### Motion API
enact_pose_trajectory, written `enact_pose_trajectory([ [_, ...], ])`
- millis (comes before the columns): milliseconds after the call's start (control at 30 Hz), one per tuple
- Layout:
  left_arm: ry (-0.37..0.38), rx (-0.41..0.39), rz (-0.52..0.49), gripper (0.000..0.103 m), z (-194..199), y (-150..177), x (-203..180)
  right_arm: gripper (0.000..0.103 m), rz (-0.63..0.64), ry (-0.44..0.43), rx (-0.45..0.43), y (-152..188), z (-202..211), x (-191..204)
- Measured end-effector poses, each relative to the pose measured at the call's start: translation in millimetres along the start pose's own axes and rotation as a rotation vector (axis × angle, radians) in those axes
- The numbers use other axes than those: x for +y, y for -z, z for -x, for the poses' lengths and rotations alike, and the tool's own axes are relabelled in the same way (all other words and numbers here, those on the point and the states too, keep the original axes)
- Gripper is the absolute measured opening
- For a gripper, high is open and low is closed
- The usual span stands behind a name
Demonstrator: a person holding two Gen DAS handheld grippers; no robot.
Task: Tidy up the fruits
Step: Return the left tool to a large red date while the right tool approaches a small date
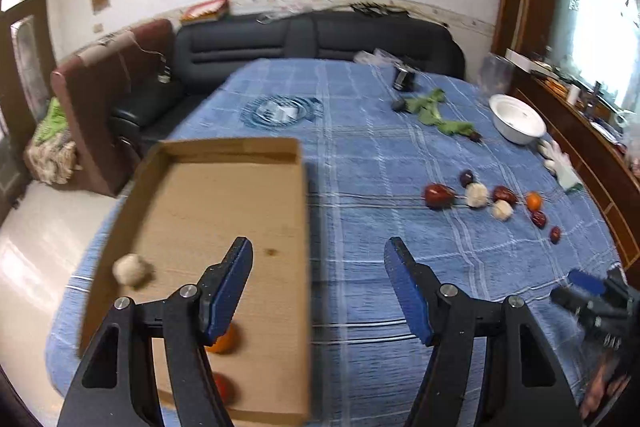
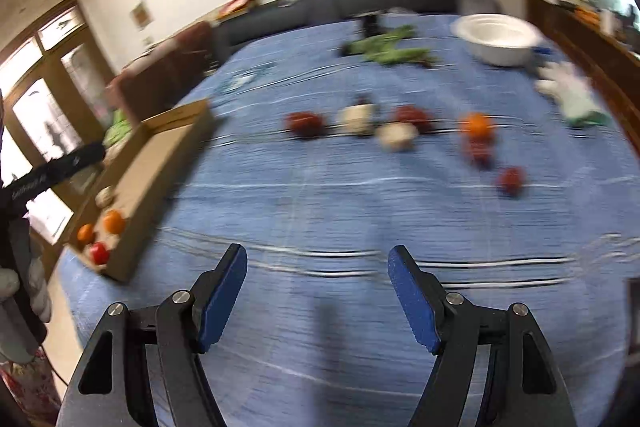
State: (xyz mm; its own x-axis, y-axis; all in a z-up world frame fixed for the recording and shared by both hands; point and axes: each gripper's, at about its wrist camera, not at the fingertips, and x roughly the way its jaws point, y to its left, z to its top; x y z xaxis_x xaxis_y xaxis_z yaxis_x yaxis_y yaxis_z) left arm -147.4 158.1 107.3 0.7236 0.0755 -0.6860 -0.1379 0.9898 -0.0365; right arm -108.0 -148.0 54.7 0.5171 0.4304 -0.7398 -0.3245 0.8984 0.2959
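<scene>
A shallow cardboard box [image 1: 224,211] lies on the blue checked tablecloth [image 1: 360,155]. In it are a pale round fruit [image 1: 131,269], an orange [image 1: 224,343] and a red fruit [image 1: 224,387]. My left gripper [image 1: 318,291] is open and empty above the box's right wall. Loose fruits lie to the right: a dark red one [image 1: 438,195], two pale ones [image 1: 477,195], an orange [image 1: 533,201] and small red ones [image 1: 539,218]. My right gripper [image 2: 318,291] is open and empty over bare cloth, short of the blurred fruits [image 2: 394,135]. The box [image 2: 160,163] shows at its left.
A white bowl [image 1: 516,119] stands at the far right with a white glove [image 1: 558,159] beside it. Green leaves [image 1: 436,111] and a dark small object [image 1: 404,79] lie farther back. A dark sofa [image 1: 320,39] and a brown chair [image 1: 104,99] stand beyond the table.
</scene>
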Motion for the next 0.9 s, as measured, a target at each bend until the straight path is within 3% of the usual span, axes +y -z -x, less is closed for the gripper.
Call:
enact_pose_trajectory([
  [200,0.074,0.046,-0.051,0.068,-28.6,-5.0,-33.4,0.078,-0.101,0.132,-0.025,-12.7,5.3,-58.5],
  [400,0.132,0.086,-0.082,0.067,-68.7,-20.8,-60.0,0.078,-0.125,0.214,-0.004,-39.4,-22.8,-78.9],
  [567,0.171,0.126,-0.075,0.067,-111.6,-34.1,-76.1,0.066,-0.139,0.224,0.014,-50.9,-43.4,-85.1],
  [767,0.202,0.107,-0.101,0.067,-141.5,-46.6,-86.3,0.065,-0.145,0.206,0.025,-47.8,-54.0,-85.2],
  [900,0.247,0.088,-0.182,0.067,-154.1,-49.6,-101.3,0.065,-0.143,0.219,0.027,-47.3,-56.6,-88.8],
])
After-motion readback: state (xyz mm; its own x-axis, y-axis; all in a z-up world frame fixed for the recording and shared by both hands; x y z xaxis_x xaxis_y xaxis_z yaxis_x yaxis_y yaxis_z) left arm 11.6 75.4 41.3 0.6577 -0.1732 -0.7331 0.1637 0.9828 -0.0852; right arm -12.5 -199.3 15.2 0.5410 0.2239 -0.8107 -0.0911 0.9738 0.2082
